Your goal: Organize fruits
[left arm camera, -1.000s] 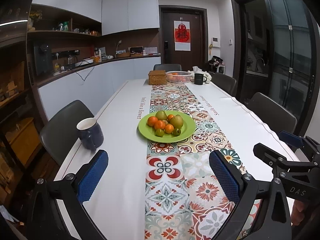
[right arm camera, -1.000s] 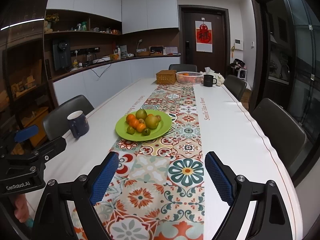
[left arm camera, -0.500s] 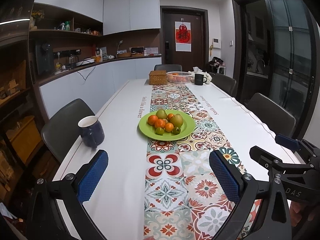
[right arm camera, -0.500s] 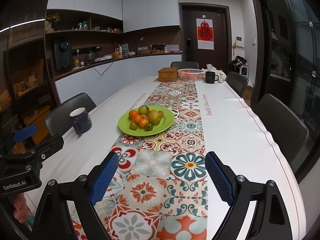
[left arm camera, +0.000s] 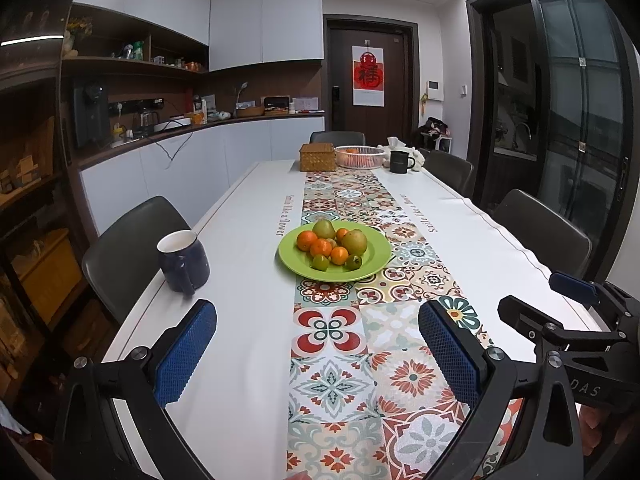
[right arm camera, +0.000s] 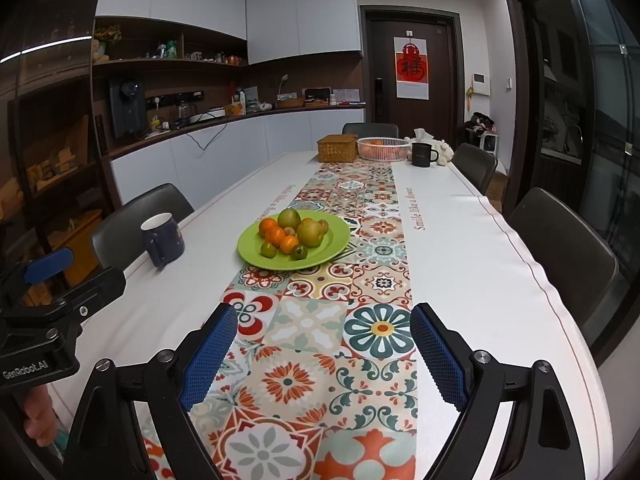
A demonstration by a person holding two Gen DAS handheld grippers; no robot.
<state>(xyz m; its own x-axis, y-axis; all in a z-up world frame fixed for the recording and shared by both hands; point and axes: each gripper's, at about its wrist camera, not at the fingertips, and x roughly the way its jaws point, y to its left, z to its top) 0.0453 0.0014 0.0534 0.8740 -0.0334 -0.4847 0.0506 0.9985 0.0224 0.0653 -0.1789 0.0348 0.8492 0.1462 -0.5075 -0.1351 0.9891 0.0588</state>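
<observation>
A green plate sits mid-table on the patterned runner; it also shows in the right wrist view. On it lie several oranges, two large green-yellow pears and small green fruits. A white wire basket holding orange fruit stands at the far end. My left gripper is open and empty over the near end of the table. My right gripper is open and empty beside it, to its right. Both are well short of the plate.
A dark blue mug stands left of the plate near the table edge. A wicker box and a black mug stand at the far end. Dark chairs line both sides.
Both grippers have edged forward and slightly up, so the plate and mug appear a little nearer. Jaws have stayed open. Nothing on the table has moved.
</observation>
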